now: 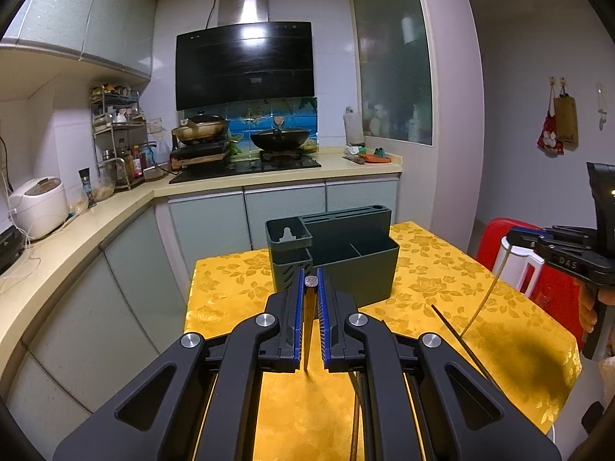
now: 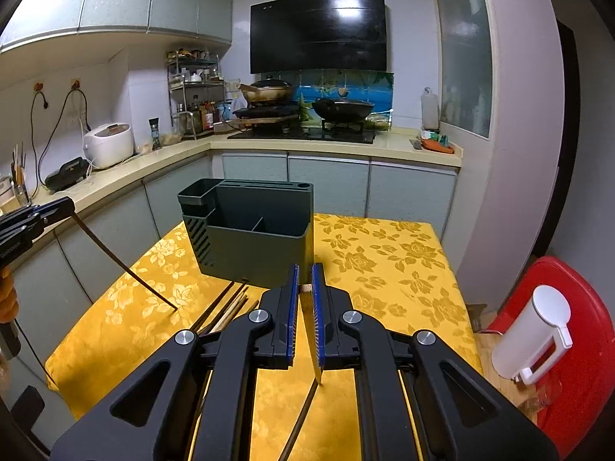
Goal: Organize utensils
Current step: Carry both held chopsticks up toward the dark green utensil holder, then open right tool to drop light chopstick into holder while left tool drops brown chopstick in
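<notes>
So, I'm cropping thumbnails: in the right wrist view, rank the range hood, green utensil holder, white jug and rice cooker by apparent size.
1. Range hood
2. Green utensil holder
3. White jug, enlarged by nearness
4. Rice cooker

I see a yellow floral tablecloth (image 2: 369, 253) up front. Behind it, a beige counter (image 2: 338, 146) over pale cabinets. Black range hood (image 2: 319, 32) above a dark wok (image 2: 342, 109); a brass-coloured pan (image 2: 267, 90) sits left of it. White rice cooker (image 2: 109, 144) far left, spice rack (image 2: 194, 96) in the corner. A white jug (image 2: 532, 336) rests on a red stool (image 2: 576, 345).
</notes>
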`<state>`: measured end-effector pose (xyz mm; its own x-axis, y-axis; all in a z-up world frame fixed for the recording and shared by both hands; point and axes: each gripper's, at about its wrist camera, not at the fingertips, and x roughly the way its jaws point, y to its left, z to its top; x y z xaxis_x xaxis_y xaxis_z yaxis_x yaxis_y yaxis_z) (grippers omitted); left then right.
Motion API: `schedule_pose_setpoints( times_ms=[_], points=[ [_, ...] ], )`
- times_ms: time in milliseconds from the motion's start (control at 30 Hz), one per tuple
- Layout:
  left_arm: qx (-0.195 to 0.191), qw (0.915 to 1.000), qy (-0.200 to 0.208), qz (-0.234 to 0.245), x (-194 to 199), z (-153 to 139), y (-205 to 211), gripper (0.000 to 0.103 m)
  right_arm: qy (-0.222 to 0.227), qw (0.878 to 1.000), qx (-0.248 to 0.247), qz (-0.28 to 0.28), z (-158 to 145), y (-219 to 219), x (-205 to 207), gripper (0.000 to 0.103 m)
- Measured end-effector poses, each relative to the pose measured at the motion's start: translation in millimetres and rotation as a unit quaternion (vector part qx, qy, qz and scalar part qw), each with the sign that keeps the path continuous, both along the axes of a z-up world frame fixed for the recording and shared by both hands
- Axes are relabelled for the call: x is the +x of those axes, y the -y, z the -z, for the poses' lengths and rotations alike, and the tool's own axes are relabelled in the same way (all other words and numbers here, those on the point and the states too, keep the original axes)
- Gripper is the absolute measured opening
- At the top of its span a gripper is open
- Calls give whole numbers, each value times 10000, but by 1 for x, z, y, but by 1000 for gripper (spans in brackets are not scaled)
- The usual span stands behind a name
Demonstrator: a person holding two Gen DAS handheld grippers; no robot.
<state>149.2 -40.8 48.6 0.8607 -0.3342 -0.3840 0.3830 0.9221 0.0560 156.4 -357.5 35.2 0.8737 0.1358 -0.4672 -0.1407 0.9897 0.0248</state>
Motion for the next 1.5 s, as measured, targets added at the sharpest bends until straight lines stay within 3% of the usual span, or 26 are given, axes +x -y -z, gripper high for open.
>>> schedule_pose_setpoints(
  times_ms=[233,433,767,967,1233,1500],
  points=[
    [-252,9990,-332,164,21,-7,-1,6,-106,9997,197,-102,-7,6,21,8],
    [-296,9987,-314,257,30,-20,0,6,39,9994,307,-163,-23,9,32,8],
    [-564,9967,266,528,39,-78,20,6,638,9964,530,-194,-65,9,59,8],
    [-501,9957,664,402,57,-101,45,6,1025,9927,548,-312,-86,-3,80,8],
    [-397,9956,850,49,99,-95,73,6,1255,9905,453,-323,-89,-12,116,8],
    [-373,9989,290,-23,133,-56,79,6,768,9961,323,-290,-53,-20,143,8]
  ],
)
